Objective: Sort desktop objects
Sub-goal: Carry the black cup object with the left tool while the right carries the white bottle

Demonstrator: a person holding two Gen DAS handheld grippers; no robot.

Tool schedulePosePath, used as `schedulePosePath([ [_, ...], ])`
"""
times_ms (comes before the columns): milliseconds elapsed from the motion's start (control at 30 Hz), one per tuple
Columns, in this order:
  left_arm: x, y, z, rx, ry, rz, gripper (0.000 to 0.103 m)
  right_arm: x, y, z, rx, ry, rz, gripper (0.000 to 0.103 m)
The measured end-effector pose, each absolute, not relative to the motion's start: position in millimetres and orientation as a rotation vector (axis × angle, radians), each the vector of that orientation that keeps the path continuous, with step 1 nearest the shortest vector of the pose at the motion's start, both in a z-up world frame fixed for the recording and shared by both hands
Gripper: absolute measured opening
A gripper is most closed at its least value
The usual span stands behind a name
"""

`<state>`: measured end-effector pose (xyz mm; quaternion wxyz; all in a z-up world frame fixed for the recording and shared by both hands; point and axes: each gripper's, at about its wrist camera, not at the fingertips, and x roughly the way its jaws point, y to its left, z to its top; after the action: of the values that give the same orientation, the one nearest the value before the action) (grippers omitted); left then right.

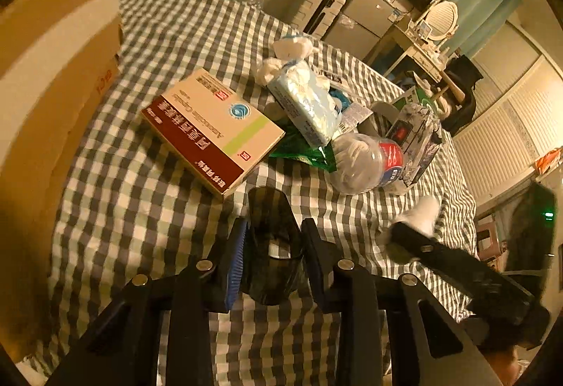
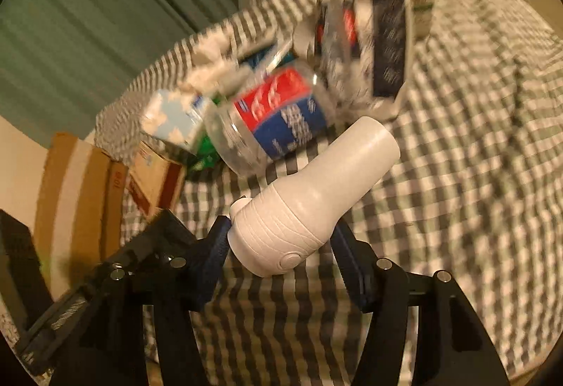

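The left gripper (image 1: 272, 238) clamps a dark plastic holder (image 1: 271, 245); the right gripper (image 2: 281, 241) clamps a white bottle (image 2: 309, 199) pointing toward one o'clock.

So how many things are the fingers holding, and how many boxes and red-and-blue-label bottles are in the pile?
Held in fingers: 2, the dark cup and the white gadget
Boxes in pile: 3, the medicine box, the black-and-white box and the green box
Labelled bottles: 1, the clear bottle
Total: 6
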<state>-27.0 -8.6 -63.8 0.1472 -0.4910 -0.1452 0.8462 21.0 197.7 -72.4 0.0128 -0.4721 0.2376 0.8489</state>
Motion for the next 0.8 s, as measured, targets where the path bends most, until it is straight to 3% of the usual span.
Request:
schedulePosePath([
  [200,-11,-8,-33,-1.316,-0.345,2.491,0.031,29,192,-38,-1.374,0.688,2.712,0.058],
  [467,2,-32,16,-1.216,-0.408,2.547,0.030,29,167,-7,-1.350,0.613,2.782,0.058],
  [800,2,-108,85,-1.039,-0.467,2.726,0.030,11,68,76,-1.323,0.297,3.058,0.058],
])
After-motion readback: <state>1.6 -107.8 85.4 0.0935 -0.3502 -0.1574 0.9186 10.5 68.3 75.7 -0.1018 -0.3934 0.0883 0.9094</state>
